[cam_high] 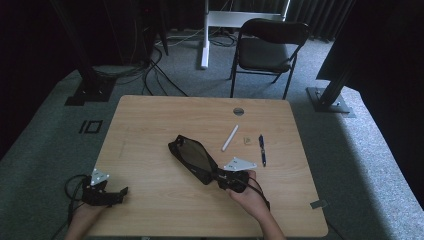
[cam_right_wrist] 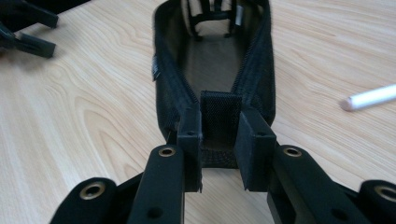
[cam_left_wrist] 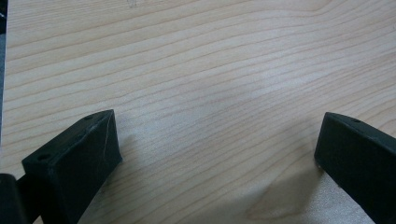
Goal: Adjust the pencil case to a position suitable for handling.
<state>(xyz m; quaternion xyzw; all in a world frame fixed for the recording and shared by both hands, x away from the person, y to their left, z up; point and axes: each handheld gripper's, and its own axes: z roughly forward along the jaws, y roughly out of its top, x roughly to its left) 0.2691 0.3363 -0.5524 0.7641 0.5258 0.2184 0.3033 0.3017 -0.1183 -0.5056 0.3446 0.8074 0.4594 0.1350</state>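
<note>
A black zip pouch (cam_high: 192,157) lies open at the middle of the wooden table (cam_high: 150,120), its mouth facing up. My right gripper (cam_high: 216,176) is at the pouch's near end, shut on it. In the right gripper view the two jaws pinch a black fabric tab (cam_right_wrist: 220,116) at the end of the pouch (cam_right_wrist: 210,60), and the right gripper (cam_right_wrist: 219,140) is low over the wood. My left gripper (cam_high: 122,192) rests at the table's front left corner. Its jaws stand wide apart over bare wood, the left gripper (cam_left_wrist: 219,135) holding nothing.
A white stick-like pen (cam_high: 230,137) lies right of the pouch, also seen as the white pen (cam_right_wrist: 371,97). Beyond it are a small tan piece (cam_high: 246,140) and a blue pen (cam_high: 262,149). A cable hole (cam_high: 238,111) is near the far edge. A chair (cam_high: 270,47) stands behind the table.
</note>
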